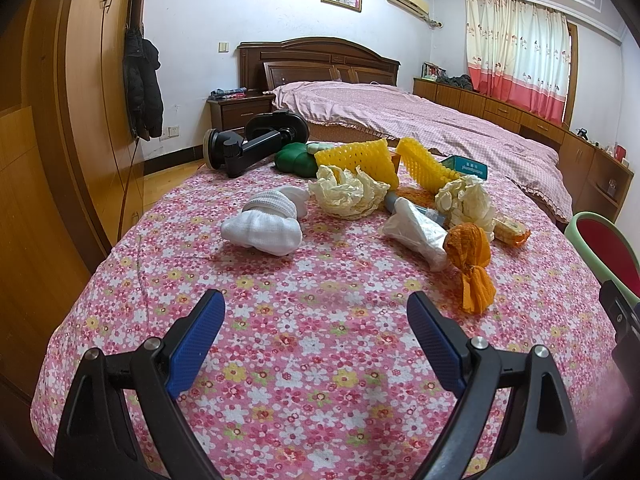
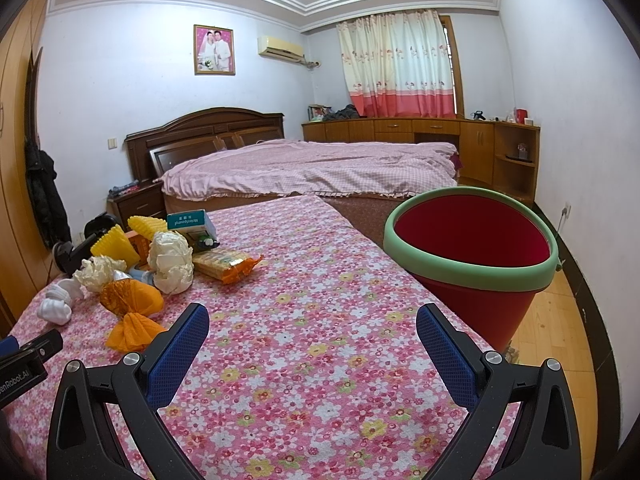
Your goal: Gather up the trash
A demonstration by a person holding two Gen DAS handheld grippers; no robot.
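Note:
Trash lies in a heap on the flowered tablecloth point(image 1: 312, 344): white foam nets point(image 1: 268, 224), crumpled cream paper point(image 1: 348, 192), an orange net point(image 1: 470, 256), yellow foam nets point(image 1: 356, 158), a plastic wrapper point(image 1: 416, 232), a snack packet point(image 1: 510, 230) and a teal box point(image 1: 466, 166). My left gripper point(image 1: 316, 312) is open and empty, over the cloth short of the heap. My right gripper point(image 2: 312, 324) is open and empty; the heap is to its left, with the orange net point(image 2: 132, 300) nearest. A red bin with a green rim point(image 2: 472, 256) stands at the table's right edge.
A black phone holder point(image 1: 252, 144) and a green cushion-like object point(image 1: 296, 158) lie at the table's far left. A bed point(image 2: 312, 168) is behind the table, a wardrobe point(image 1: 60, 120) to the left, wooden floor point(image 2: 552, 320) to the right.

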